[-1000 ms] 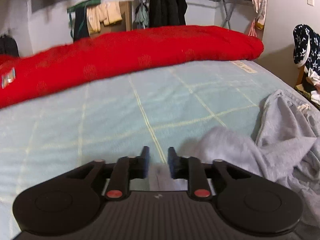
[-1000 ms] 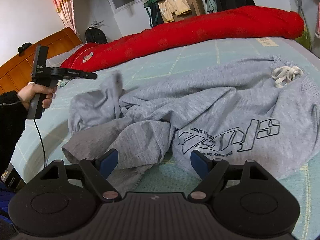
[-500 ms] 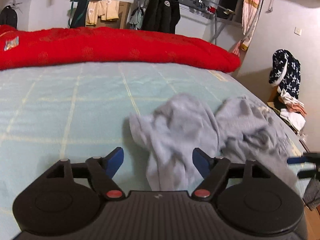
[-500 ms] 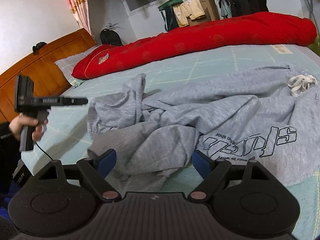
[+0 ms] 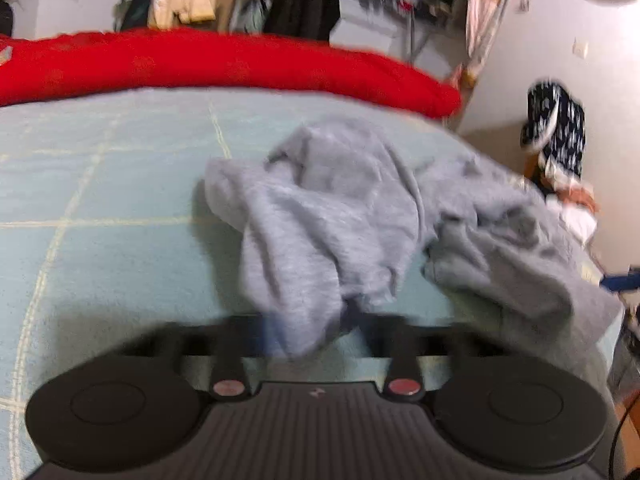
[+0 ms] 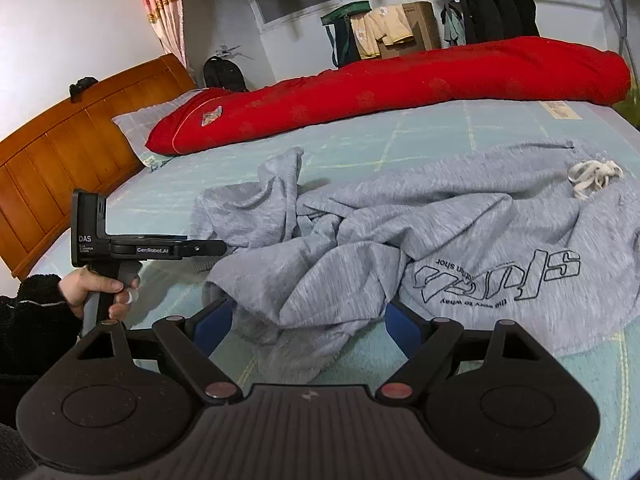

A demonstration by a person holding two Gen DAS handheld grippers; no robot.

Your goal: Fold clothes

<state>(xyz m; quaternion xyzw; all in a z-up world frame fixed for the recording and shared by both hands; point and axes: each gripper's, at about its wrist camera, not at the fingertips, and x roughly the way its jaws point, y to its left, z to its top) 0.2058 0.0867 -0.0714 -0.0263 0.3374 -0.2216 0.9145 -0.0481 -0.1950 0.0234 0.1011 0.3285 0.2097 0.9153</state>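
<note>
A crumpled grey garment (image 5: 340, 208) with black lettering (image 6: 500, 276) and a white drawstring (image 6: 592, 174) lies on the pale green bed sheet (image 5: 100, 200). My left gripper (image 5: 312, 328) is blurred; its jaws stand narrowed onto the garment's near end. In the right wrist view the left gripper (image 6: 216, 247), held by a hand (image 6: 92, 288), touches the garment's left edge. My right gripper (image 6: 308, 320) is open, low over the sheet, with a fold of the grey garment (image 6: 440, 240) between its blue fingers.
A long red duvet (image 6: 400, 92) lies across the far side of the bed. An orange wooden headboard (image 6: 68, 160) stands at the left. Hanging clothes (image 6: 492, 0) fill the back wall. A chair with clothes (image 5: 556, 132) stands beyond the bed's right edge.
The left gripper let go of the lifted cloth, which dropped onto the bed, then moved down to the garment's near end and narrowed its jaws on it. The right gripper stayed open and edged closer.
</note>
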